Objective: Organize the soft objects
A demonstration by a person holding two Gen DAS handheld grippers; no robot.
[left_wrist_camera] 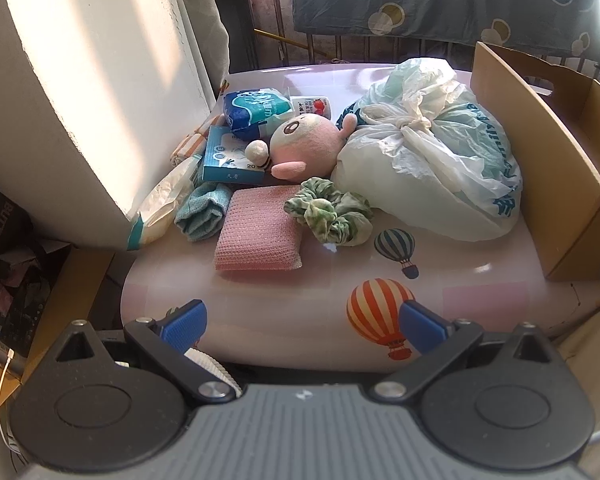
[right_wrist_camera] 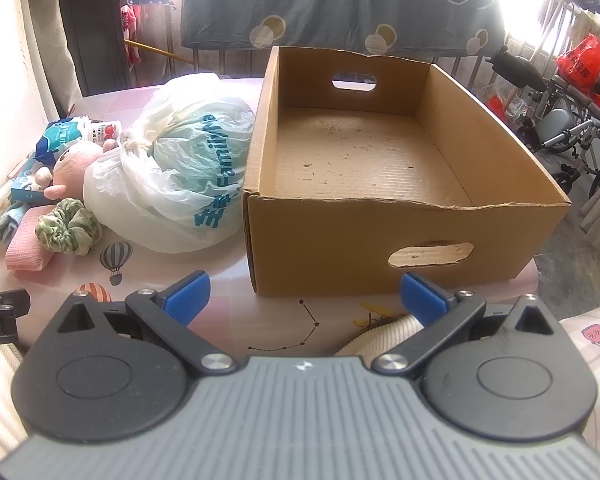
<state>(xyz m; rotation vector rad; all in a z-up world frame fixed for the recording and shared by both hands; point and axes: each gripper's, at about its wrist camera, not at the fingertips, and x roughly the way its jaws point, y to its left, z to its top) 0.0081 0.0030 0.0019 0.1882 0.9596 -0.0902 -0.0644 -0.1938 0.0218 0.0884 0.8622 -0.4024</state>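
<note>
I have both tools tipped down toward the counter [left_wrist_camera: 284, 292], a glossy pink top printed with hot-air balloons. My left hand-held gripper [left_wrist_camera: 302, 322] is spread wide, its blue pads apart with nothing between them, hanging over the near edge short of the pile. Straight ahead of it lies a pink knitted cloth [left_wrist_camera: 260, 232], folded flat, with a rolled teal cloth [left_wrist_camera: 202, 216] touching its left side and a green-and-white scrunchie [left_wrist_camera: 328, 216] just beside its right corner. Behind those sits a pink plush toy [left_wrist_camera: 304, 144] with a small cream ball [left_wrist_camera: 257, 153] against it, a blue tissue box [left_wrist_camera: 230, 156] to the left, and a blue-and-white soft pack [left_wrist_camera: 256, 110] further back. A knotted white plastic bag [left_wrist_camera: 428, 160] with blue lettering bulges on the right, resting against the plush and reaching close to the cardboard box [left_wrist_camera: 540, 152]. My right hand-held gripper [right_wrist_camera: 304, 300] is likewise spread open and holds nothing; it faces the near wall of the cardboard box, which stands upright on the counter with its top open and only specks of debris on its floor. A handle slot is cut in the near wall and another in the far one. The plastic bag presses against the box's left wall.
</note>
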